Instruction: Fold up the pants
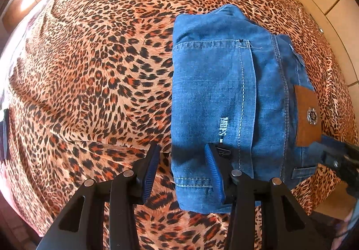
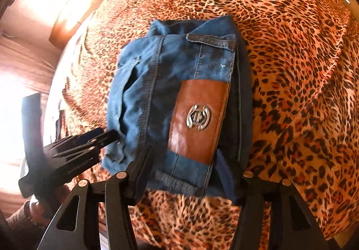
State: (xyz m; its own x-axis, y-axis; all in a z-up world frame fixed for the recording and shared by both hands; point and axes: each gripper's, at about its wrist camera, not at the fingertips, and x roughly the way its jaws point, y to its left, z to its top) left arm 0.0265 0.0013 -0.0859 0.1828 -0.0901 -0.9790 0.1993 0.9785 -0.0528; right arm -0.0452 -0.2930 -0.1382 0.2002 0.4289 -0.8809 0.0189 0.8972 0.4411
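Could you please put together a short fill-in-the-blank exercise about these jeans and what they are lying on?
1. The folded jeans lie on a bedspread with a ______ print.
2. The leather patch sewn at the waistband is ______ in colour.
3. At the middle of that patch sits a ______ emblem.
4. The ribbed pads on the left gripper fingers are ______.

Missing words: leopard; brown; metal; blue

Pants (image 1: 213, 83) – matt blue denim; patch (image 2: 199, 122) glossy brown leather, shiny metal emblem (image 2: 199, 117).
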